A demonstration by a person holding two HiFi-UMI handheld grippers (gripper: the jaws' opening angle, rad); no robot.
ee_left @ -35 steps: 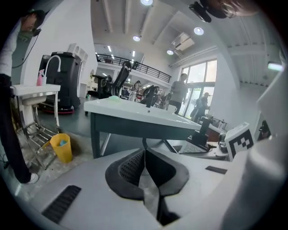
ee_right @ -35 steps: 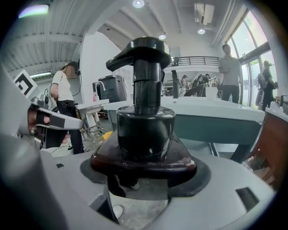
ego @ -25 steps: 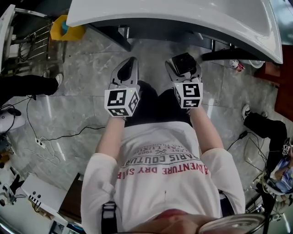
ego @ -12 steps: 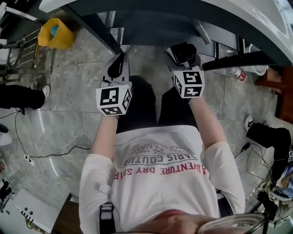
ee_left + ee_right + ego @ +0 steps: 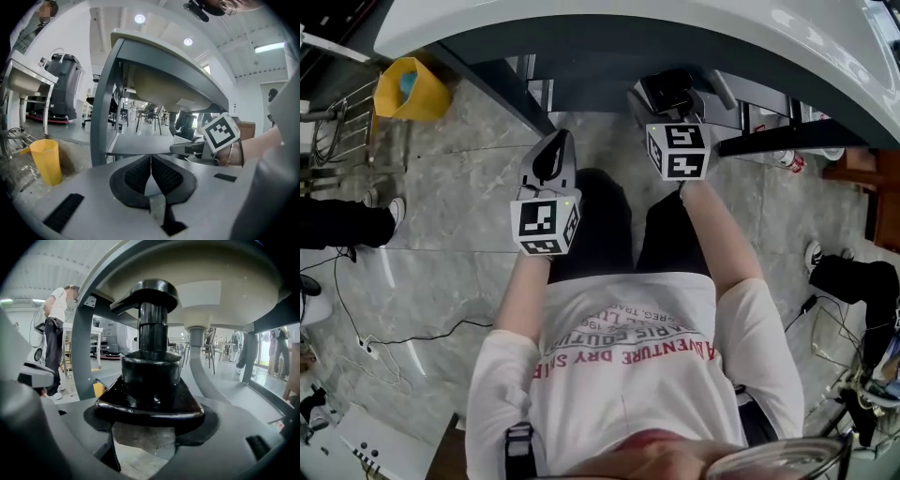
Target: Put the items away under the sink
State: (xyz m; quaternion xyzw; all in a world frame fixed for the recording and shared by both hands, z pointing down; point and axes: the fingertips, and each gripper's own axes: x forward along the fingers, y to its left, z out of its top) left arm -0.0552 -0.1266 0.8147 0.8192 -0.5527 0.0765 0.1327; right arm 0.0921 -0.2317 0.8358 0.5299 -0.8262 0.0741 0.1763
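A black pump bottle point(image 5: 150, 366) stands upright between the jaws of my right gripper point(image 5: 150, 401), which is shut on its base. In the head view that right gripper point(image 5: 667, 94) reaches under the rim of the white sink point(image 5: 675, 28), above the dark grey shelf point(image 5: 581, 89). The basin's underside point(image 5: 220, 287) and its drain pipe point(image 5: 196, 357) lie just beyond the pump head. My left gripper point(image 5: 551, 157) hangs lower left, outside the sink frame; its black jaws point(image 5: 151, 164) are shut with nothing between them. The shelf point(image 5: 140, 146) lies ahead of it.
A yellow bin point(image 5: 408, 89) stands on the stone floor left of the sink frame and shows as the yellow bin point(image 5: 46, 161) in the left gripper view. A grey frame leg point(image 5: 104, 103) rises close ahead. A can point(image 5: 787, 159) lies on the floor at right. A person point(image 5: 56, 333) stands behind.
My right gripper has carried the black bottle forward, in under the sink's rim. The left gripper has stayed shut and shifted only a little.
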